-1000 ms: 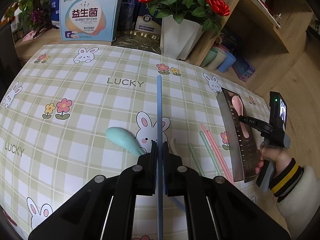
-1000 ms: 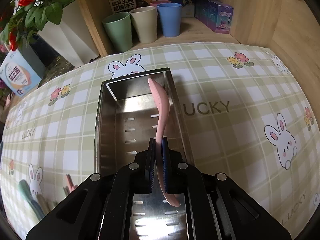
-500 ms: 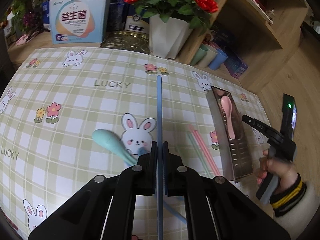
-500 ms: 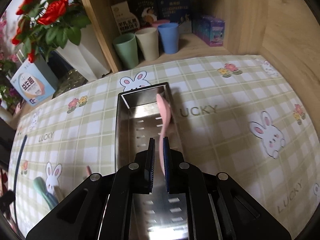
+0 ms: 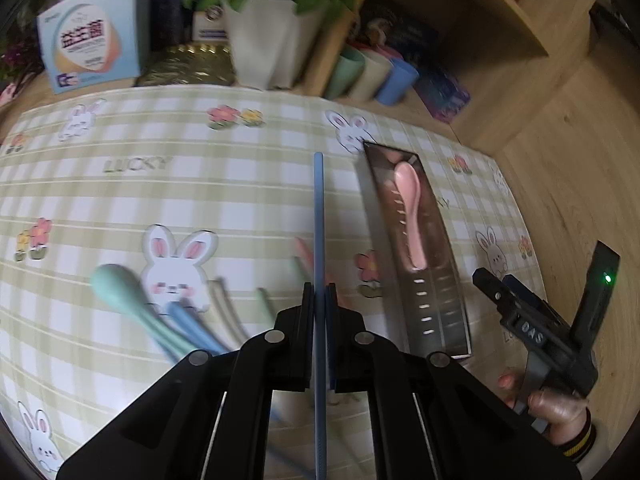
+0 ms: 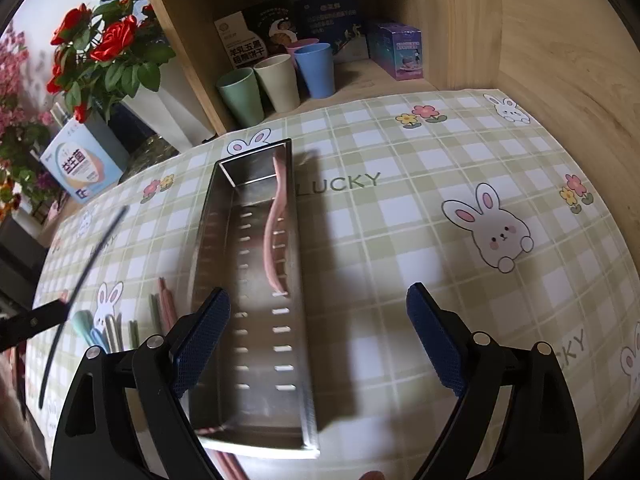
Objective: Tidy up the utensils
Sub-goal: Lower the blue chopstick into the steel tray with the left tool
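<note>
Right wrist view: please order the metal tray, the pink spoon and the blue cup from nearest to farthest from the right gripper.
1. Metal tray: just under the open right gripper, left of centre.
2. Pink spoon: inside the tray.
3. Blue cup: on the shelf behind.

The table wears a green-and-white checked cloth point(image 6: 400, 240) printed with white rabbits, small flowers and the word LUCKY. The long perforated steel tray point(image 6: 256, 280) is shiny silver and the slim plastic spoon point(image 5: 410, 208) in it is pale pink. The thin stick point(image 5: 319, 220) is blue, the rounded spoon point(image 5: 116, 284) on the cloth is mint green.
</note>
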The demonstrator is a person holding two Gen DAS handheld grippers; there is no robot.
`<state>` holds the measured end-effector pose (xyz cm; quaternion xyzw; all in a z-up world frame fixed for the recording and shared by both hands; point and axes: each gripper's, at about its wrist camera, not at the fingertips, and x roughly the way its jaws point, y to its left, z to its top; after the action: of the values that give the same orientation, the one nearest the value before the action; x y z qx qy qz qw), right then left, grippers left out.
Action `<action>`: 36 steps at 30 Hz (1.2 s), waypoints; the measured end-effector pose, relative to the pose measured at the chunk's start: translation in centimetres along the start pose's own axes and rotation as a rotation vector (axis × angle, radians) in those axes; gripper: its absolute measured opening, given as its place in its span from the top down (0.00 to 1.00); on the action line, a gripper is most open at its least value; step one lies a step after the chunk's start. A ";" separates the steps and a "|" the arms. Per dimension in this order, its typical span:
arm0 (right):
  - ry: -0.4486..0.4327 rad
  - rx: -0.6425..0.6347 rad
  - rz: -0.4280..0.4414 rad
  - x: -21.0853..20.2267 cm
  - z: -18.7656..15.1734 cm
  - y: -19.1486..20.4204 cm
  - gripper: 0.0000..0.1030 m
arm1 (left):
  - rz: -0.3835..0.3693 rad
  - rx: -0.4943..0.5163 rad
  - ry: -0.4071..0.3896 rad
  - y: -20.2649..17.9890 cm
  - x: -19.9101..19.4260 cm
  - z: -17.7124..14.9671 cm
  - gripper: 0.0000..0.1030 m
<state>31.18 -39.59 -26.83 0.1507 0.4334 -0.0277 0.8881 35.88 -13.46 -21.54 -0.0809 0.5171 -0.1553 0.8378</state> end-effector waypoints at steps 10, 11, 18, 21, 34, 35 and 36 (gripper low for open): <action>0.001 0.113 0.010 -0.4 -0.3 -5.4 0.16 | 0.013 0.016 0.041 -6.0 5.3 2.2 0.93; -0.002 0.111 0.007 -0.5 -0.3 -5.6 0.16 | 0.002 -0.004 0.057 -5.7 5.8 2.3 0.93; -0.038 0.178 0.022 -1.1 -0.1 -7.3 0.16 | -0.008 -0.020 0.132 -4.5 7.5 1.6 0.95; -0.033 0.208 0.030 -0.8 -0.3 -7.7 0.16 | -0.017 -0.013 0.132 -4.3 7.3 1.7 0.95; -0.026 0.214 0.040 -0.8 -0.6 -7.2 0.16 | -0.089 -0.161 0.145 -1.1 6.2 1.9 0.95; -0.027 0.214 0.040 -0.8 -0.5 -7.1 0.16 | -0.092 -0.171 0.136 -0.9 5.8 2.1 0.95; -0.029 0.215 0.042 -0.8 -0.4 -7.0 0.16 | -0.096 -0.182 0.123 -0.7 5.3 2.3 0.95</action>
<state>29.09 -46.24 -28.16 0.2538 0.4118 -0.0576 0.8733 40.04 -15.97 -24.71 -0.1716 0.5751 -0.1522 0.7853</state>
